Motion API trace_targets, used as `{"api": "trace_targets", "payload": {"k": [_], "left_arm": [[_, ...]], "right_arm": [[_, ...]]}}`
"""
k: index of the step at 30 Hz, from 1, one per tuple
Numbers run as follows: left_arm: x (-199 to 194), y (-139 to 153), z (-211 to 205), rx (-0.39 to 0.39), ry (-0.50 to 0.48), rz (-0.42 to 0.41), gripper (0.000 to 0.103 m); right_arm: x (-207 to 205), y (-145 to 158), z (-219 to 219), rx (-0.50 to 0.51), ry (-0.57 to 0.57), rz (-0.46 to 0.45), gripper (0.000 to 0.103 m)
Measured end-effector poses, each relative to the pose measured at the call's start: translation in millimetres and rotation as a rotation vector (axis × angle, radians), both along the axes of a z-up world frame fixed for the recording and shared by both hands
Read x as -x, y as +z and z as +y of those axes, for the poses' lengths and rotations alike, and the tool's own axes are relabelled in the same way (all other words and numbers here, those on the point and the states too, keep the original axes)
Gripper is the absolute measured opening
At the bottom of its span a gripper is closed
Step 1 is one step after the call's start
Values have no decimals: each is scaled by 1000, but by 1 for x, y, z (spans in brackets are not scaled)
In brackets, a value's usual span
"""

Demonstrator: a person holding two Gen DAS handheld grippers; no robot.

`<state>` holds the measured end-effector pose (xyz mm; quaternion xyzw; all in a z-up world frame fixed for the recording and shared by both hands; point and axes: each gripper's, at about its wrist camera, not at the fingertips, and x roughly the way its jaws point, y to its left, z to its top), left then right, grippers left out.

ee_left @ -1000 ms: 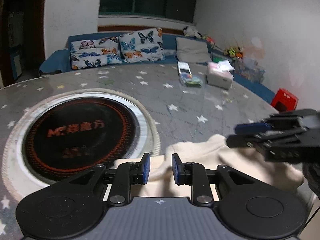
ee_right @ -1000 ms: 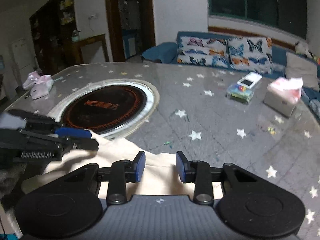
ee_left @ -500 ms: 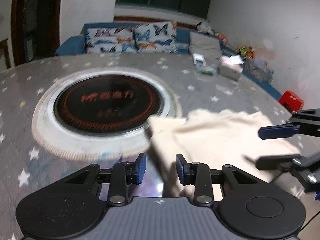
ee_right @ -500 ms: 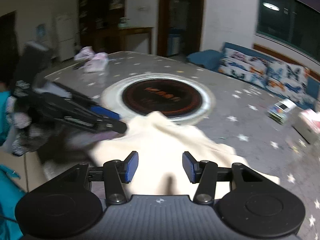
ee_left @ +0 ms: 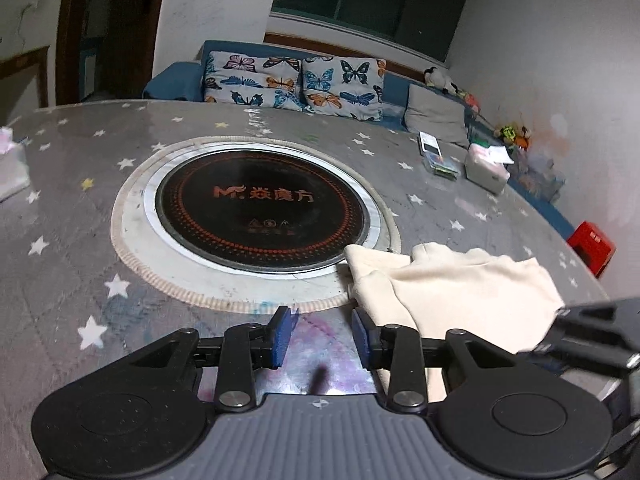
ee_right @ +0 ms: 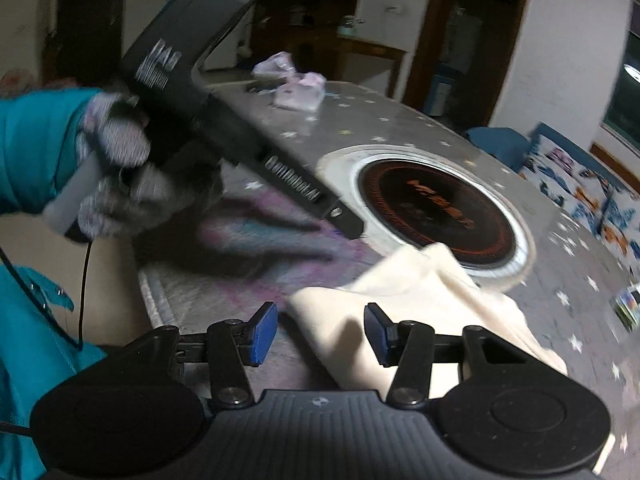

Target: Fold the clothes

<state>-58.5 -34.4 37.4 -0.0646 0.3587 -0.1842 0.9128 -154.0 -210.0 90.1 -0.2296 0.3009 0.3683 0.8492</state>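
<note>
Left wrist view is showing the cream garment (ee_left: 448, 292) lying bunched on the star-patterned table (ee_left: 80, 240), its far edge touching the pale ring around the round black cooktop (ee_left: 260, 212) set into the tabletop. The left gripper (ee_left: 322, 334) is hanging just beside the cloth's near left corner, jaws parted wide and holding nothing. In the right wrist view the same garment (ee_right: 404, 312) is sitting under the right gripper (ee_right: 318, 332), whose jaws are also standing wide apart and empty, the cloth's near corner showing between the blue pads (ee_right: 262, 332).

To do this step well, each gripper should be picking one clean corner or hem — a single layer, not the whole heap — and drawing the cloth flat before any fold; pinching deep into the lump would be likely to drag creases along.

Compared with a second ago, both cameras are looking from higher and further back, the garment is lying more to the right of the left gripper instead of straight beneath it, and the jaws of both tools are standing further apart. A tissue box (ee_left: 486, 166) is sitting well apart across the table.
</note>
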Motion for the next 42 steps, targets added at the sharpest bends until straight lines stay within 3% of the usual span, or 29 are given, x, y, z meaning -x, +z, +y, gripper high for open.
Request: {"api": "trace_targets", "payload": {"k": [4,7,8,9,12,15,25,29,31,33,36,42], "left_arm": [[5,2,3,49,-6,29,47],[7,1,3,96,-10,58,51],[7,0,3,113,-8,69,53],[7,0,3,131,-6,81,54],[4,-3,2,182,8,121,60],[-2,-7,1,237,34,161,67],[-25,-24,-3,445,126,335,67],[-31,-30,-5,508,142,371,65],[-34,-33,-5,539,148,394,56],[-36,-39,-5,571,153,425,38],[-38,-49,-4,606,165,458,23],[-40,-44,-6,566,149,427,18]], "right_arm": [[0,-13,14,71,27,-18,46],[-1,-20,15,100,17,-33,38],[-2,-19,14,98,8,-34,31],[-3,-18,11,87,-2,-30,24],[-6,-9,2,34,-32,-9,17],[-9,-1,-7,-21,-62,11,15],[-12,22,-31,-140,-108,15,13],[-11,23,-35,-161,-113,20,13],[-11,23,-36,-170,-114,24,13],[-10,22,-37,-179,-114,28,13],[-10,19,-37,-183,-119,36,13],[-9,21,-50,-210,-161,42,20]]}}
